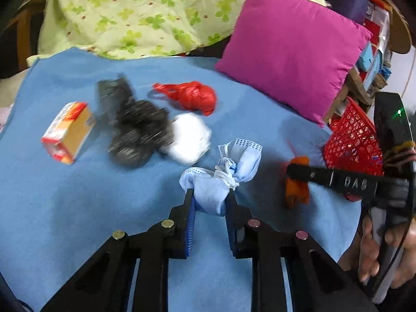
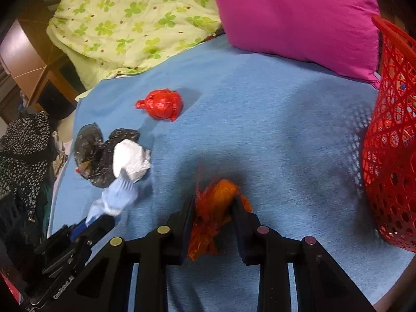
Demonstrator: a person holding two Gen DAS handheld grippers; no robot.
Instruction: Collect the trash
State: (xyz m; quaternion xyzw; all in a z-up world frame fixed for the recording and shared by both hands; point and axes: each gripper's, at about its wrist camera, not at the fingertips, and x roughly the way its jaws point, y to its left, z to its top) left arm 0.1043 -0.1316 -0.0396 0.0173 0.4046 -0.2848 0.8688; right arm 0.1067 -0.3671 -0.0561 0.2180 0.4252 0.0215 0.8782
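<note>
One knotted pale-blue mask [image 1: 221, 179] — seemingly crumpled.

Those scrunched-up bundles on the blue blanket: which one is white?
The white wad, lying loose between the black bag and the tied pale-blue mask; the others are red, orange, black or blue.

A home bedroom: a bed under a blue blanket [image 1: 78, 208], with a clover-print quilt [image 1: 145, 13] and a magenta pillow [image 1: 293, 52].
</note>
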